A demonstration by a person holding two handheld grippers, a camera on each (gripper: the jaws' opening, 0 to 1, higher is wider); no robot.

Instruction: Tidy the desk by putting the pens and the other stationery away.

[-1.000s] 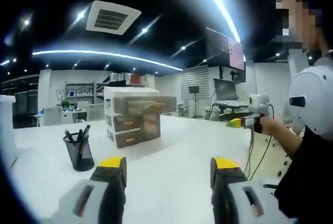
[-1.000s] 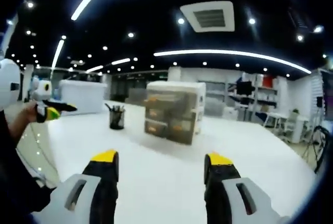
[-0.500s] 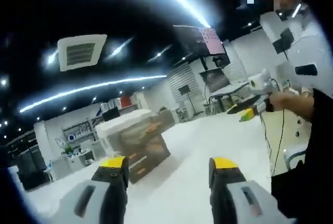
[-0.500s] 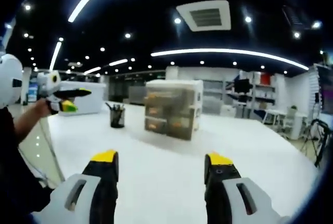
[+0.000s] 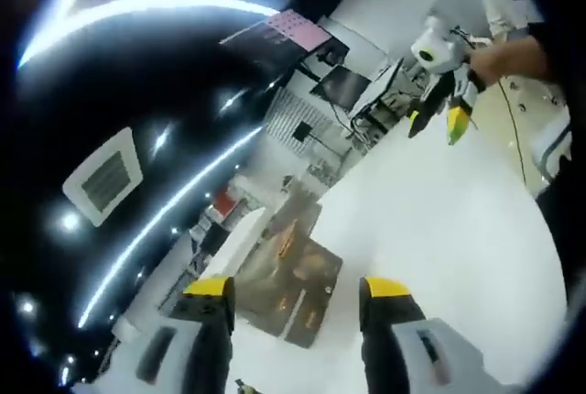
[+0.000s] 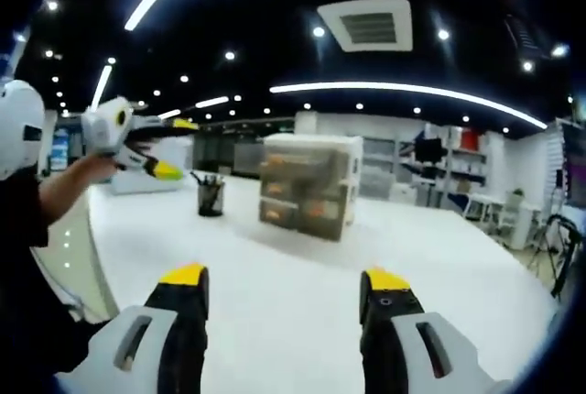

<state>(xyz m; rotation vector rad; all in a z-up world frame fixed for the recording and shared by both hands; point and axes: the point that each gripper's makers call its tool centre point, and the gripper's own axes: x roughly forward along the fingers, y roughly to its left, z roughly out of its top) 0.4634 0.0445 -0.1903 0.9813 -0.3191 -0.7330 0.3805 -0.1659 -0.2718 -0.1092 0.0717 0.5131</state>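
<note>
Since half a second ago, the left hand-held gripper (image 6: 169,148) has been raised further and rolled hard, so its view is now tilted steeply; the things on the desk (image 5: 439,229) have not been shifted.

In the left gripper view, the left hand-held gripper (image 5: 295,291) is seen at 6 o'clock with jaws parted and nothing between them. The small drawer unit (image 5: 293,270) is seen just beyond the jaw tips, resting on the desk. At 1 o'clock the right hand-held gripper (image 5: 441,110) is held by a hand (image 5: 502,55); its jaws look slightly parted and empty.

In the right gripper view, the right hand-held gripper (image 6: 286,279) is seen at 6 o'clock, released and empty. The drawer unit (image 6: 308,183) is placed at centre on the desk (image 6: 275,266). The mesh pen cup (image 6: 211,197), pens upright inside, stands at its 9 o'clock side, apart from it. The left hand-held gripper is held above the desk at 10 o'clock, jaws parted.
</note>
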